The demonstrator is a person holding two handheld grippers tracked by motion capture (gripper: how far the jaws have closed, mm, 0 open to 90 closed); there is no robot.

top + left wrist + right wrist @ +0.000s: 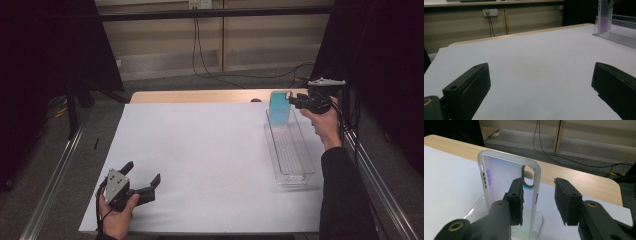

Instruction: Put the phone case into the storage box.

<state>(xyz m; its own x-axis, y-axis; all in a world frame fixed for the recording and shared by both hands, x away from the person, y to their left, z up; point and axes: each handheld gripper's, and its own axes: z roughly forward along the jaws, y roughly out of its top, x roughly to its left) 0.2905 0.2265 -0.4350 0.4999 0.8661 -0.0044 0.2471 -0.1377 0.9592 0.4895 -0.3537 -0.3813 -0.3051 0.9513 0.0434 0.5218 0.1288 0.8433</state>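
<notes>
A translucent phone case [280, 106] with a blue tint stands upright at the far end of a long clear plastic tray [295, 170] on the right of the table. My right gripper [296, 102] is at the case's right side. In the right gripper view the case [499, 175] stands close in front, and its right rim lies between the jaws of the right gripper [539, 185]. The right pad stands clear of the rim, so the gripper is open. My left gripper [144, 172] rests open near the front left of the table, with nothing between its fingers [471, 85].
A white sheet [210, 155] covers the table, with a wooden edge [200, 96] bare at the back. Metal rails [50, 180] run along both sides. Cables [210, 75] lie on the floor behind. The left gripper view has the case [605, 17] and tray [619, 37] far off at the right.
</notes>
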